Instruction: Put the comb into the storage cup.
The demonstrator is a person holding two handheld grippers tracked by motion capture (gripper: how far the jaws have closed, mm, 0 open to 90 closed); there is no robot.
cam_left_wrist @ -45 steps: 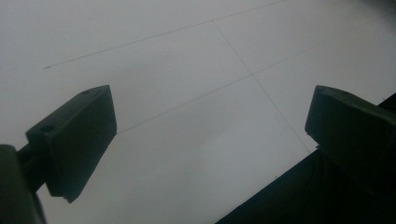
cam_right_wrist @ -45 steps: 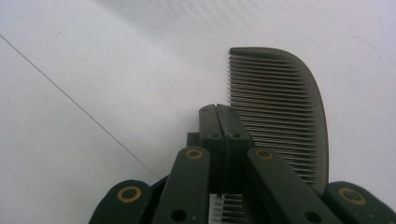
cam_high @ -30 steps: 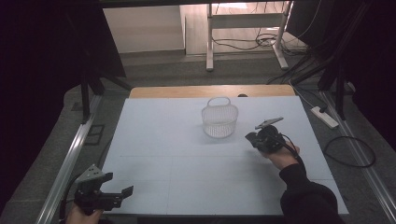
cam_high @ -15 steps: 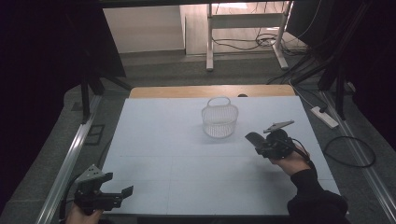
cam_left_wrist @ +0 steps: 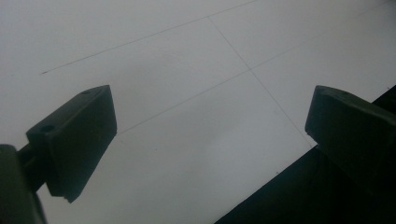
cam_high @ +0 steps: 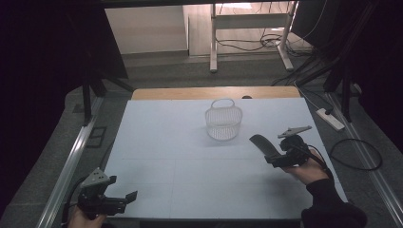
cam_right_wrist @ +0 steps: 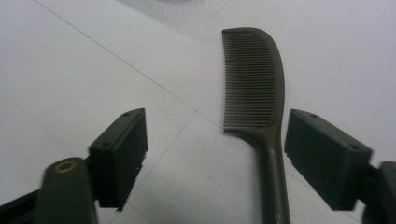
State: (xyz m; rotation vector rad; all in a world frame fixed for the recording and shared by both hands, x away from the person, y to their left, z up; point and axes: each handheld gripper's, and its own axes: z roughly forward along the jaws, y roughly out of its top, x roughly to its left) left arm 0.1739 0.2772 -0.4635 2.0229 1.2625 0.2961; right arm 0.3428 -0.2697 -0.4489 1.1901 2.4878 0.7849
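The right gripper [cam_right_wrist: 215,127] has its fingers released. The jaws have just been opening and stand wide, and neither pad touches anything. The comb [cam_right_wrist: 254,79] lies between them, with its handle [cam_right_wrist: 273,186] passing close to the right-hand pad but clear of it. The comb appears to rest flat on the white table [cam_high: 166,142], near the right edge and on the near side of the white mesh basket [cam_high: 223,126], apart from it.

Handling, as judged: the comb is a light, stiff plastic part with a smooth surface that can slip or pivot in a loose pinch. The fine teeth are the weak area and should not be squeezed. Take hold across the solid handle or the spine, just behind the toothed section.

Orientation: the long axis runs from the right hand toward the basket and the far edge. The toothed head leads and the handle trails toward the person.

The left gripper [cam_left_wrist: 210,98] sits at the near left corner, with its jaws apart and nothing between them.
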